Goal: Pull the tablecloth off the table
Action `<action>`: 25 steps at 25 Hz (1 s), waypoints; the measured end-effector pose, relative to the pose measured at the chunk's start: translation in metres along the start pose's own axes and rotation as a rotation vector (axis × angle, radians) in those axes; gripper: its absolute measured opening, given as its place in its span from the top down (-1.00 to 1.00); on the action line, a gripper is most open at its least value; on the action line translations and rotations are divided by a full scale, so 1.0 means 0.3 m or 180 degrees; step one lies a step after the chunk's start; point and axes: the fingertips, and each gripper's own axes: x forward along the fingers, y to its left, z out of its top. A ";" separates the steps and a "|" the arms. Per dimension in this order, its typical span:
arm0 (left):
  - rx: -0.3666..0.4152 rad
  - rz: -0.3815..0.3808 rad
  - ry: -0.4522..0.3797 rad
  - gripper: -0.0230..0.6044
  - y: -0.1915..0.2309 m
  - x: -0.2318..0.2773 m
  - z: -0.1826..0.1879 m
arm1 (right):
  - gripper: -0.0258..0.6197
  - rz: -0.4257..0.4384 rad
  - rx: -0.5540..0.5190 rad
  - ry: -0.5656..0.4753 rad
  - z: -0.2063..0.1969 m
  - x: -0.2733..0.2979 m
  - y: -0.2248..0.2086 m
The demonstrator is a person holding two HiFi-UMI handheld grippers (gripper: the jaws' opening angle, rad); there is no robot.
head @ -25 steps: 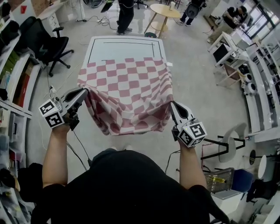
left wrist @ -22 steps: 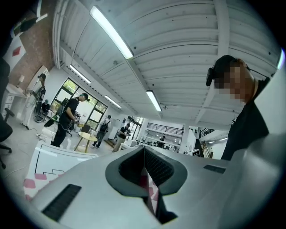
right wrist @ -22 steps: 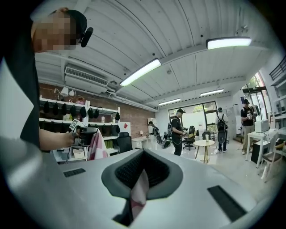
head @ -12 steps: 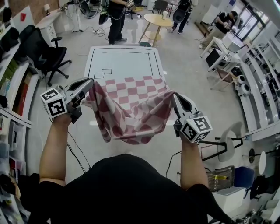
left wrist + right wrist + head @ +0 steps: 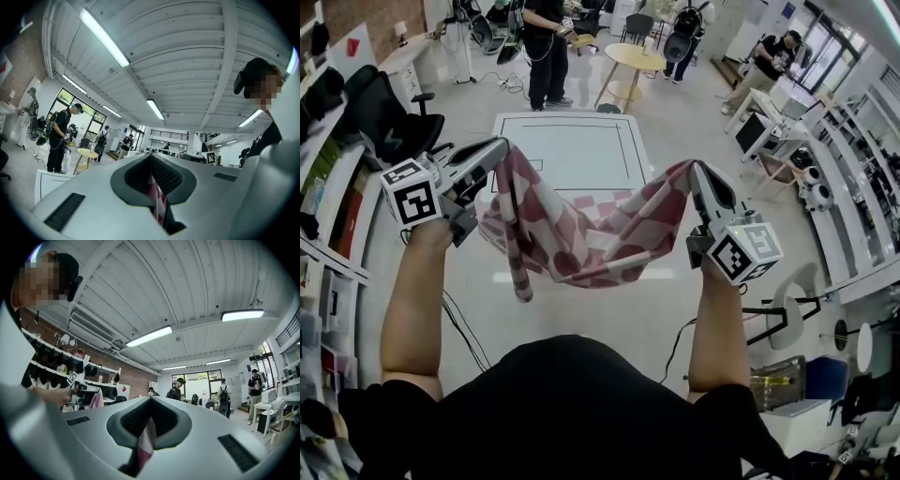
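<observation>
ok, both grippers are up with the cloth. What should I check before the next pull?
1. Grip of left gripper: ok, shut on the tablecloth.
2. Grip of right gripper: ok, shut on the tablecloth.
3. Cloth clear of the table: cannot tell, its far part overlaps the near table edge in the head view.
4. Cloth hanging evenly: not ok, a long end droops below the left side.
5. Standing person beyond the table's far end: ok, apart from the cloth.

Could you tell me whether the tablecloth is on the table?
Nearly off: the tablecloth hangs bunched in the air; the table is mostly bare.
</observation>
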 end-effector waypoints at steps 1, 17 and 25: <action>0.0002 -0.0013 -0.0023 0.86 -0.005 0.000 0.014 | 0.83 -0.0004 -0.0011 -0.0029 0.021 0.003 0.007; -0.0077 0.0544 0.0484 0.86 0.212 -0.039 -0.332 | 0.83 -0.0062 0.0264 0.0668 -0.359 0.029 -0.033; -0.0267 0.0722 0.0634 0.86 0.296 -0.092 -0.504 | 0.83 -0.0147 0.0406 0.0907 -0.548 -0.009 -0.053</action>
